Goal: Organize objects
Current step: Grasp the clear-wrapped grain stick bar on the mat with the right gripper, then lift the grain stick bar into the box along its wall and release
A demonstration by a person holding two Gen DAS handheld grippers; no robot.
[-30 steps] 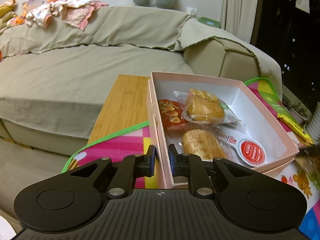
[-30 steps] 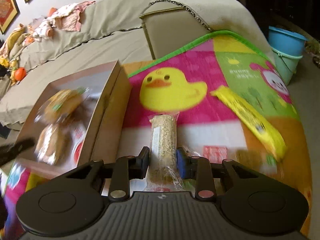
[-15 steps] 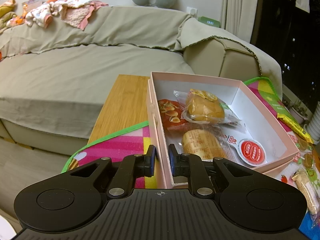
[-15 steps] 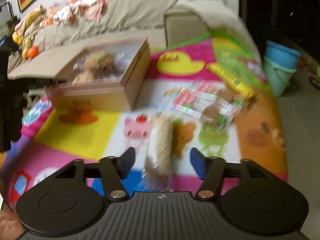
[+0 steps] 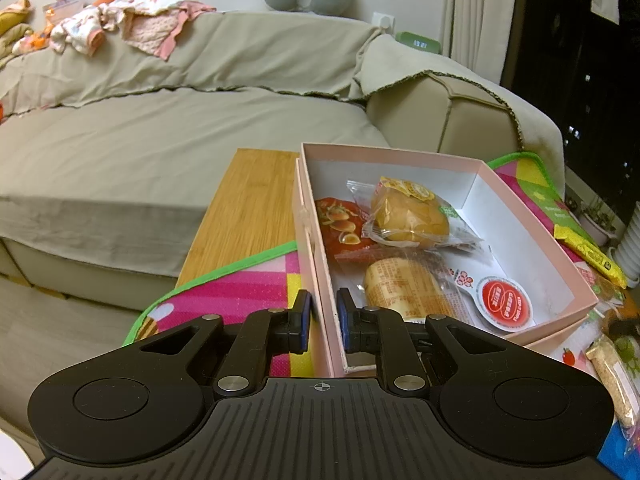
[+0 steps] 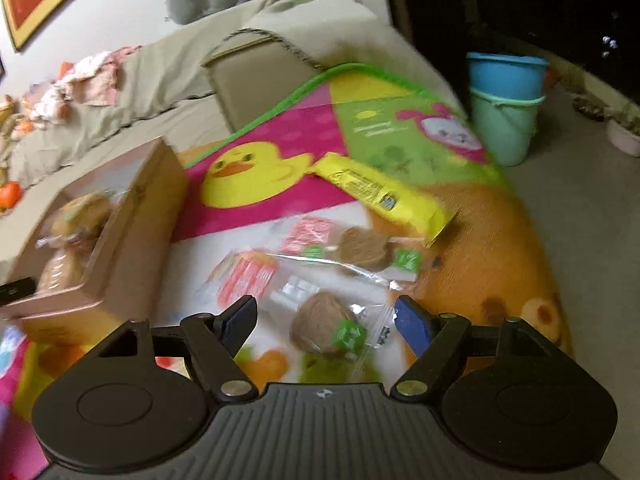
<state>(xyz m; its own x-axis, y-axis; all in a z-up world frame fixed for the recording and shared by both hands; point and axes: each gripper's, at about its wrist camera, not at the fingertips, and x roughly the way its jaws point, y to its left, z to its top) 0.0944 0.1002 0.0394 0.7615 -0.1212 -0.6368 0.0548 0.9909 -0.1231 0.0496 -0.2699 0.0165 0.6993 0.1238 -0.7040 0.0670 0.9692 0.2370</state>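
A pink box (image 5: 532, 236) stands on a colourful play mat and holds several wrapped snacks, among them a bun (image 5: 408, 216) and a red-lidded cup (image 5: 505, 304). My left gripper (image 5: 324, 320) is shut on the box's near left wall. My right gripper (image 6: 326, 322) is open just above the mat, with a wrapped brown pastry (image 6: 326, 330) between its fingers. A second wrapped pastry (image 6: 362, 248) and a long yellow packet (image 6: 380, 196) lie beyond it. The box (image 6: 132, 248) is at its left. A grain bar (image 5: 614, 380) lies on the mat at the left wrist view's right edge.
A beige sofa (image 5: 160, 128) runs behind the wooden table (image 5: 244, 212). Red-and-white sachets (image 6: 248, 276) lie on the mat (image 6: 280, 152) next to the box. Two stacked buckets (image 6: 506, 104) stand on the floor at the right.
My right gripper has let go of the grain bar, opened wide and swung over the wrapped pastries. The bar now lies on the mat. My left gripper has not moved.
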